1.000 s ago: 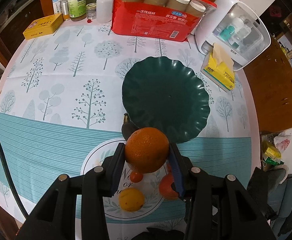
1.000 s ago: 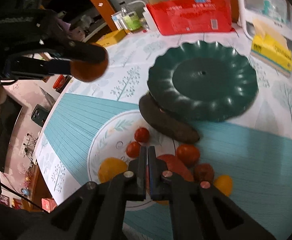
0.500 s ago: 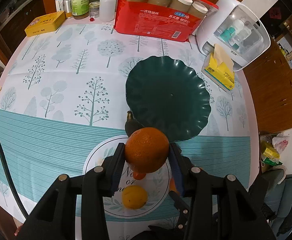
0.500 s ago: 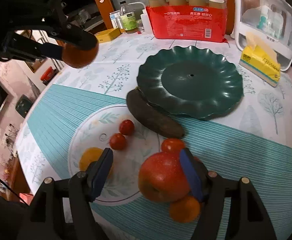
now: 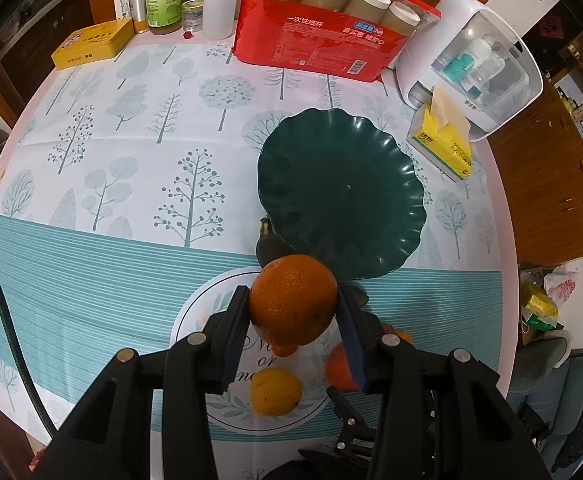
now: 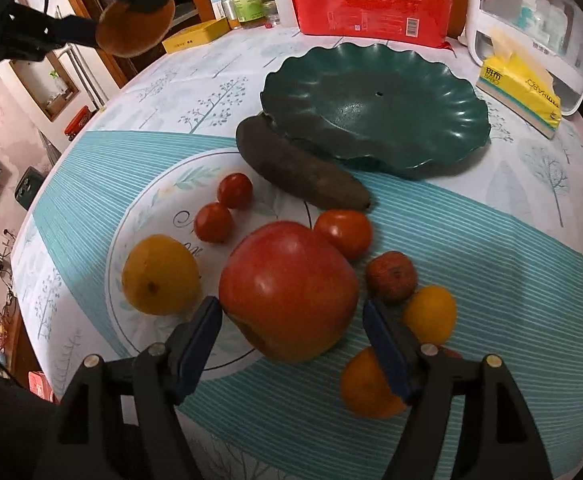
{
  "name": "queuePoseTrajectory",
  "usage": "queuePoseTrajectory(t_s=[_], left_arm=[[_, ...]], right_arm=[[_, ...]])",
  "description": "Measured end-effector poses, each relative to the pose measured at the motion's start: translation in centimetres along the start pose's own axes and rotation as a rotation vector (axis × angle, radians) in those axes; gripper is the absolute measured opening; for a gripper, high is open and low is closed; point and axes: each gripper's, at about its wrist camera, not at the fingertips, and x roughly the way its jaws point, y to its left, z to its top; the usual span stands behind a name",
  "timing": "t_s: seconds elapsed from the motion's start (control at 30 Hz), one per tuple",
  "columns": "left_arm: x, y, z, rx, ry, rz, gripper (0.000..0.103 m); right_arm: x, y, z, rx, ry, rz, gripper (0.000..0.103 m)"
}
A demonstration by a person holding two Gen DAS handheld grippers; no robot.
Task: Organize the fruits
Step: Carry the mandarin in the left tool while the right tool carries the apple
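The left gripper [image 5: 293, 308] is closed on an orange [image 5: 293, 299], which is clamped at its widest girth between the blue pads and held above the table, just short of the 6 o'clock rim of the green scalloped plate [image 5: 387, 168]. The right gripper [image 6: 292, 328] is spread wide and nothing is held; its jaws are set either side of a red apple [image 6: 287, 290], apparently without contact.

The apple is seen resting on the tablecloth [image 6: 511, 248], with a lemon [image 6: 160, 275] at its 9 o'clock, a tomato [image 6: 343, 232] at 1 o'clock and a darkened banana [image 6: 301, 164] at 12 o'clock against the plate edge.

The apple is judged firm, fairly heavy and smooth-skinned, so slippage is likely under an off-centre grip. It should be taken across its widest part, at mid-height, with the pads square to the skin. The orange is judged firm with a pebbled rind that grips well. The tomato is judged soft; light pressure is advised.
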Motion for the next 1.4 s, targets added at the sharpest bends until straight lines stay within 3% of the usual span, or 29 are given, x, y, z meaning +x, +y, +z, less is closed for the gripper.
queuePoseTrajectory(t_s=[0.33,0.7,0.97,1.23,1.4], left_arm=[[0.2,0.8,0.3,-0.009,0.003,0.008,0.042],[1.2,0.3,1.5,0.009,0.007,0.003,0.042],[3.0,-0.7,3.0,0.039,-0.008,-0.035,0.042],[5.3,-2.1,4.4,0.109,-0.066,-0.083,0.042],[7.9,-2.7,4.9,0.142,-0.055,-0.096,0.042]], right_arm=[[0.6,0.3,0.4,0.006,-0.074,0.015,0.068],[-0.1,-0.7,1.5,0.087,-0.092,0.080,0.067],[-2.0,-2.2,4.8,0.116,-0.168,0.098,0.064],[-1.6,-5.5,7.8,0.181,-0.218,0.078,0.059],[-1.5,-6.9,9.1,0.209,-0.252,0.082,0.057]])
